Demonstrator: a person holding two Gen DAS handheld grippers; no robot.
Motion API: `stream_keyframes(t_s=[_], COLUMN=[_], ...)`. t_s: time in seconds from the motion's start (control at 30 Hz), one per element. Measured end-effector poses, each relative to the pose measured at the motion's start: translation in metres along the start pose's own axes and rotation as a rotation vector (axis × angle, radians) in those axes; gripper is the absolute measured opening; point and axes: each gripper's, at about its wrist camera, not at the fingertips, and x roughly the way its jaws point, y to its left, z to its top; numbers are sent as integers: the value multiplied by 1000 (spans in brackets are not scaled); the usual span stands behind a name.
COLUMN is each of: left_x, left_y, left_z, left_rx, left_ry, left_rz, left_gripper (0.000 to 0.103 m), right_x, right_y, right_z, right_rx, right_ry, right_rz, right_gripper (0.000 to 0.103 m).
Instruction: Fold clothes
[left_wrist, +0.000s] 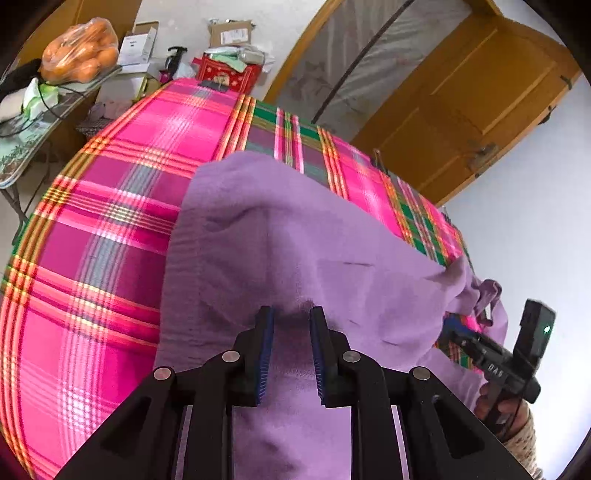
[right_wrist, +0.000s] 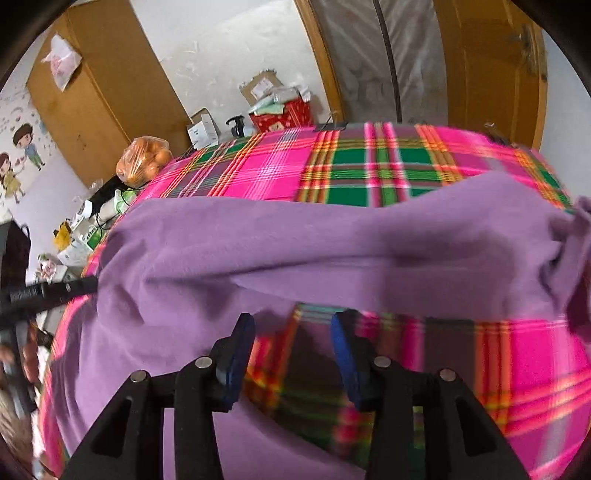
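A purple fleece garment (left_wrist: 280, 236) lies on a table covered with a pink and green plaid cloth (left_wrist: 110, 206). My left gripper (left_wrist: 291, 317) is over the garment's near part, its blue pads a small gap apart with purple fabric bunched between them. In the right wrist view the garment (right_wrist: 332, 240) stretches across the plaid cloth (right_wrist: 369, 162), partly lifted along its near edge. My right gripper (right_wrist: 293, 325) is open and empty, just in front of that edge. The right gripper also shows at the right of the left wrist view (left_wrist: 491, 354). The left gripper's body (right_wrist: 40, 295) reaches the garment from the left.
A side table (left_wrist: 33, 129) at the left holds a bag of oranges (left_wrist: 79, 50) and clutter. Boxes (left_wrist: 229, 35) and a red box (left_wrist: 225, 74) stand beyond the table's far edge. A wooden door (left_wrist: 472, 103) stands at the back right.
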Motion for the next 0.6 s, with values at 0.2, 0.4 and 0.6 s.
stream_keyframes(t_s=[0.2, 0.4, 0.6], left_x=[11, 19, 20], left_y=[5, 6, 5], left_z=[-1, -2, -3], left_rx=[-14, -21, -12], left_ry=[22, 28, 28], left_rz=[5, 10, 20], left_gripper=[20, 20, 20], right_x=[11, 2, -40], right_y=[20, 17, 17], right_z=[0, -2, -19], right_rx=[-31, -1, 35], right_ry=[-13, -29, -106], right_rz=[-51, 17, 145], right_gripper=[33, 11, 11])
